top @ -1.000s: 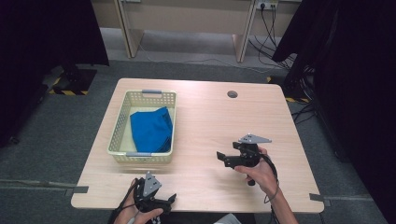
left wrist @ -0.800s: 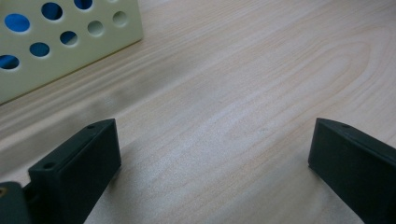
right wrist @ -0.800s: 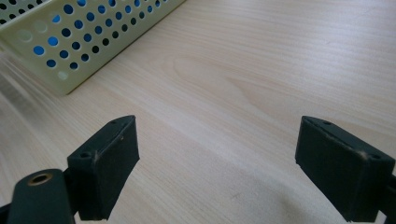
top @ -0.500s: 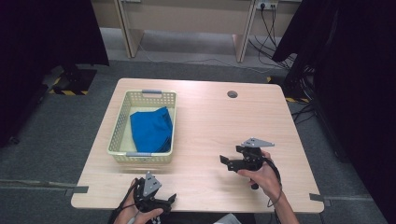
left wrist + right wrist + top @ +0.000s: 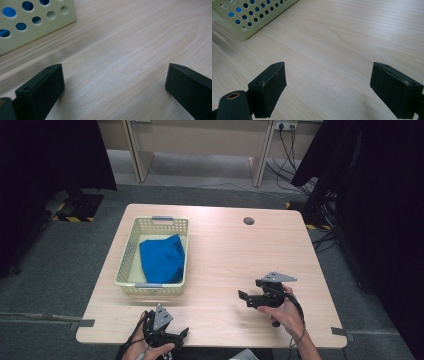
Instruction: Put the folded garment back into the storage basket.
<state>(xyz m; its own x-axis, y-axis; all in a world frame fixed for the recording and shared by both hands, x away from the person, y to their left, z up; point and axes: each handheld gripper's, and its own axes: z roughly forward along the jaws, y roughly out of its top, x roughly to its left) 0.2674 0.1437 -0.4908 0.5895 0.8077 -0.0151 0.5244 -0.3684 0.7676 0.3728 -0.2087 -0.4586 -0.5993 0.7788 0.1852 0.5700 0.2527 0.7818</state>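
A pale yellow perforated basket stands on the left half of the wooden table, with a folded blue cloth lying inside it. My left gripper rests low at the table's front edge, below the basket, jaws wide apart with bare wood between them. My right gripper hovers over the right front of the table, pointing left toward the basket, and it is open with nothing between its jaws. The basket's wall shows at the upper left of the left gripper view, and its corner in the right gripper view.
A round cable hole sits near the table's far edge. Black curtains hang to the right and left. Bare wood lies between the basket and my right gripper. Cables run along the floor behind the table.
My right gripper has drifted slightly toward the table's front edge and sunk a little. The left gripper, basket and cloth have stayed put.
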